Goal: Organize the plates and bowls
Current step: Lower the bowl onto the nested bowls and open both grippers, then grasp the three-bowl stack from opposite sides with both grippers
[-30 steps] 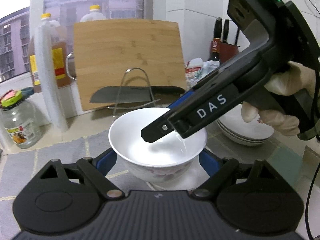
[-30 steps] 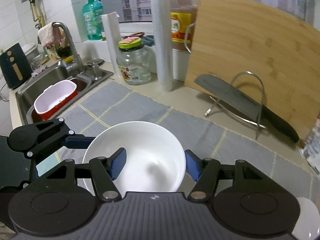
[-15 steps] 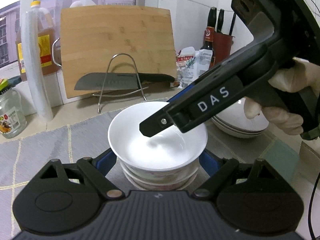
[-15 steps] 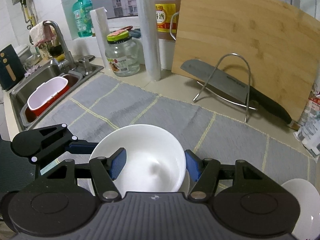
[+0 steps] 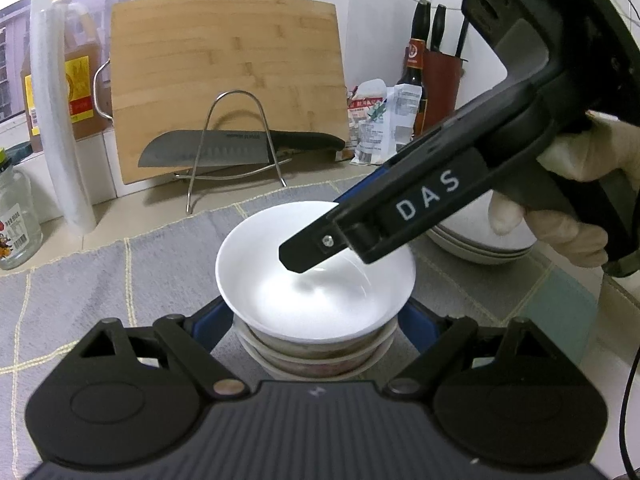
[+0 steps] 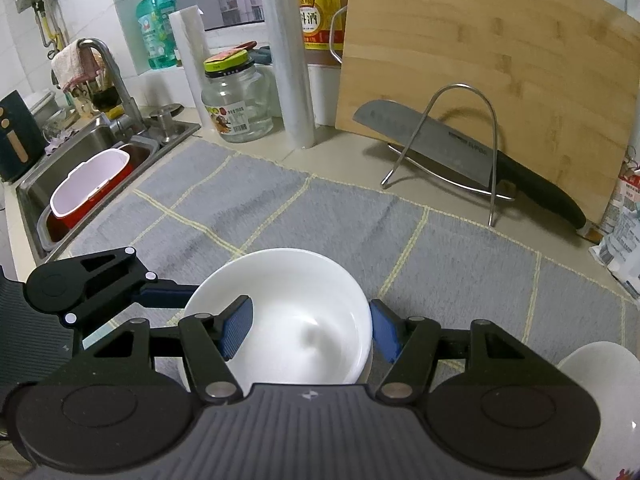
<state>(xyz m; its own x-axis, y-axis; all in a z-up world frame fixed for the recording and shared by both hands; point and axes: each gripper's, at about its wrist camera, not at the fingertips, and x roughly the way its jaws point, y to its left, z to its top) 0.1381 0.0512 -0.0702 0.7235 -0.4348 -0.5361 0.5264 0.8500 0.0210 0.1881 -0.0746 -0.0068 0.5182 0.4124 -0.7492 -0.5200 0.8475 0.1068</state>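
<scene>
**A:** What is the task's thing, and where is it?

**B:** A white bowl point(image 6: 280, 316), glossy and glazed, sits on top of a stack of patterned bowls point(image 5: 316, 356) on a grey cloth mat point(image 6: 320, 220). A pile of plates point(image 5: 480, 240) rests nearby to the right.

**A:** How will it handle?

**B:** Judging by the sheen, it is stiff, smooth, slippery and breakable. The rim wall looks like the sensible place to pinch: one pad inside, one outside.

**A:** And the claws?

**B:** The right gripper point(image 6: 308, 332) does just that: one blue pad lies inside the bowl, the other against its outer wall, clamped on the rim at its narrowest. The left gripper point(image 5: 316, 320) stands about half open, its blue pads either side of the stack below; whether they press on it I cannot tell.
</scene>
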